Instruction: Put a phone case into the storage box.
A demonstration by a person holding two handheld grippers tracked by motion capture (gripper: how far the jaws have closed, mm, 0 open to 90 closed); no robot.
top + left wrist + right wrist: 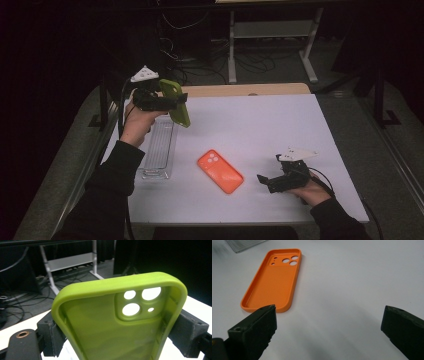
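A lime-green phone case (pixel 177 101) is held up in the air over the table's left side, my left gripper (pixel 172 101) shut on its two long edges. In the left gripper view the green case (pixel 117 322) stands between the two black jaws with its hollow side and camera holes toward the camera. An orange phone case (pixel 220 171) lies open side up on the white table (pixel 260 125), near the front middle. My right gripper (pixel 265 181) rests low at the front right, jaws open and nothing between them. The orange case (pixel 273 278) lies just beyond its left jaw.
A clear ribbed plastic tray (pixel 160 150) lies along the table's left edge, below the raised green case, and its corner (pixel 244 245) appears in the right gripper view. Behind the table are a wooden strip (pixel 245 90), white frame legs (pixel 232 55) and loose cables on the dark floor.
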